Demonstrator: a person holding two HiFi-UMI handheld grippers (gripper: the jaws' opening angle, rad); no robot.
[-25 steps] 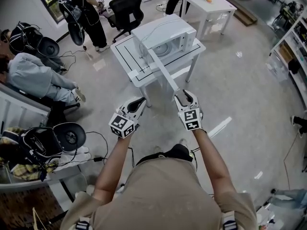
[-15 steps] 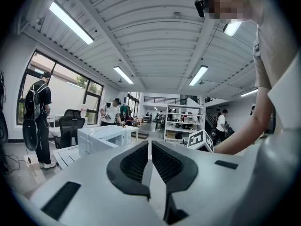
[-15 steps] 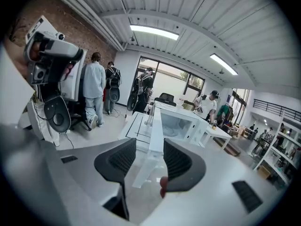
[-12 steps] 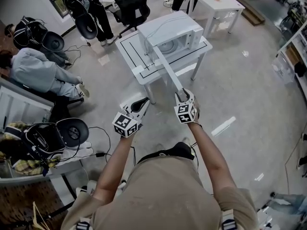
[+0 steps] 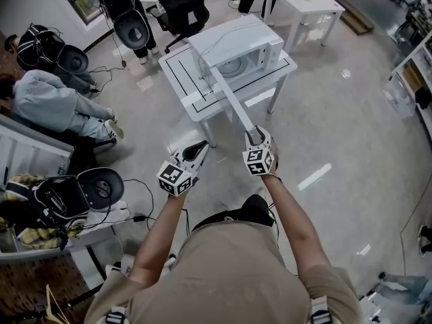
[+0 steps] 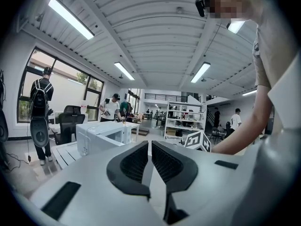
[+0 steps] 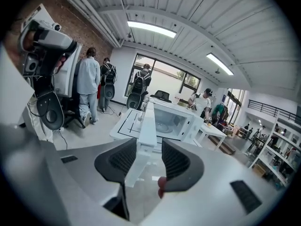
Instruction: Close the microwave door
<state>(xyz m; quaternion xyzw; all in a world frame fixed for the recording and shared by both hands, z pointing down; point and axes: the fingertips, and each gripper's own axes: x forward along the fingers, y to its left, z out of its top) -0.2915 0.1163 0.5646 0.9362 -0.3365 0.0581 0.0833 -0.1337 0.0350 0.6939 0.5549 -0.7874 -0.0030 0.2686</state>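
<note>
A white microwave (image 5: 233, 49) stands on a white table (image 5: 182, 79), and its door (image 5: 233, 100) swings far out toward me. My right gripper (image 5: 255, 135) is at the door's free end. In the right gripper view the door's edge (image 7: 146, 121) runs between the open jaws of that gripper (image 7: 148, 157), close to the left pad, with a slit of space at the right pad; the microwave's cavity (image 7: 171, 119) shows behind. My left gripper (image 5: 197, 147) hangs left of the door, apart from it, jaws shut on nothing. Seen from the left gripper (image 6: 150, 149), the microwave (image 6: 101, 135) lies ahead to the left.
A smaller white table (image 5: 300, 2) stands behind the microwave, office chairs (image 5: 182, 9) at the back. A person (image 5: 54, 106) sits at the left, others stand near the window. Bags and gear (image 5: 74, 194) lie on the floor at left; shelves (image 5: 412, 59) line the right.
My right gripper has come down and forward, so the door's free end now lies between its jaws. The left gripper has sunk a little. The door has kept its angle.
</note>
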